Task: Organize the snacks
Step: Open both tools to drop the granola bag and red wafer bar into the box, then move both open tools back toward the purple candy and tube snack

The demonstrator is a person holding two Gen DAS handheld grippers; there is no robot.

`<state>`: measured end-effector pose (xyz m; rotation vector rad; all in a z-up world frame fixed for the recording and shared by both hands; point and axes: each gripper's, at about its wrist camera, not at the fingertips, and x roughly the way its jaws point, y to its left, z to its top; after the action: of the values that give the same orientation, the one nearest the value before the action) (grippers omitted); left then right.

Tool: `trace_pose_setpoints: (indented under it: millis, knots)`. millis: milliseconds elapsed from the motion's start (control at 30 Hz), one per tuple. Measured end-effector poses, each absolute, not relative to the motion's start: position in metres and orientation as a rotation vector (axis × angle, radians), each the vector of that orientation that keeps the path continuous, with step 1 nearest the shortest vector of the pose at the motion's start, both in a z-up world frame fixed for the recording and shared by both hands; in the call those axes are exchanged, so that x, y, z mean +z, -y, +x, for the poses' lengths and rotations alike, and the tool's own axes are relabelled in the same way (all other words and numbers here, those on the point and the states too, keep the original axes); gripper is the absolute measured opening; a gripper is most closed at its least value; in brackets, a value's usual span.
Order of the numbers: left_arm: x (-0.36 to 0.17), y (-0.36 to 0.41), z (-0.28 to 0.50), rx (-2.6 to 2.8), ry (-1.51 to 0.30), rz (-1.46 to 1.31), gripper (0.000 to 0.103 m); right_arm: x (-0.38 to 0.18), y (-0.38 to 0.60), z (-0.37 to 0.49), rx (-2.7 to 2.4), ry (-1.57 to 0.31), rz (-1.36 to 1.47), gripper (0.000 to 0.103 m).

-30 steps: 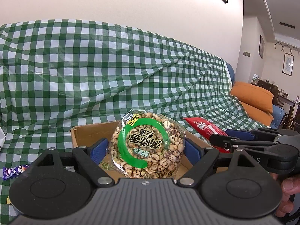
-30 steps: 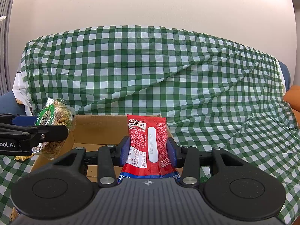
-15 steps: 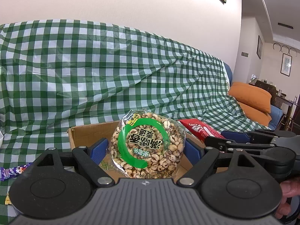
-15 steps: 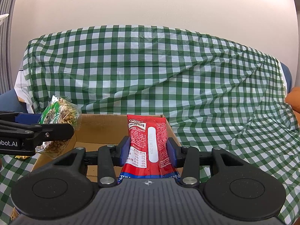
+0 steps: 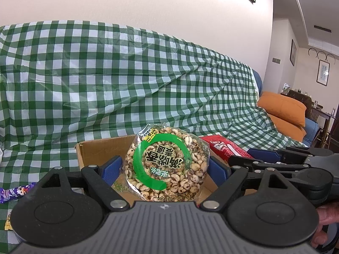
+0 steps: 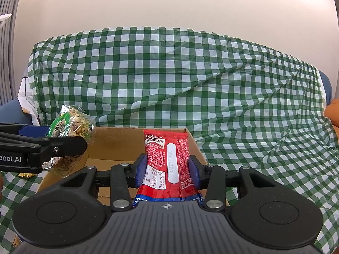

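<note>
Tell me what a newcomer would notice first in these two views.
First, the two snacks held up: a clear puffed-grain bag with a green ring label, clamped in the left claw, and a red packet upright in the right claw. Both hang over an open cardboard box in the middle. Behind it all, a green-and-white checked cloth covers the sofa and fills the background.

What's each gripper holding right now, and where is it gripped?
Left gripper: clear round puffed-grain bag, by its sides. Right gripper: red snack packet, mid-length by its edges.
</note>
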<state>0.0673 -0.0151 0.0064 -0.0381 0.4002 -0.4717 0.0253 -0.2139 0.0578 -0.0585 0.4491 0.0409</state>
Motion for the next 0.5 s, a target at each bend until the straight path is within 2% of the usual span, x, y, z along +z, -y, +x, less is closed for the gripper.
trace_pose_setpoints:
  millis: [167,267,500]
  knots:
    - [0.0063,0.0166,0.0665,-0.474,-0.406,-0.038,0.092,0.0565,0.214,0.0297,0.026,-0.463,-0.064,0.048]
    - [0.0061,0.0147,0.0681,-0.469,-0.411,-0.048,0.094,0.0555,0.214,0.032,0.017,-0.474,-0.063,0.056]
    - [0.0063,0.0121,0.0695,-0.455,-0.411,-0.047,0.094,0.0541,0.2113,0.0333,0.017,-0.482,-0.067,0.059]
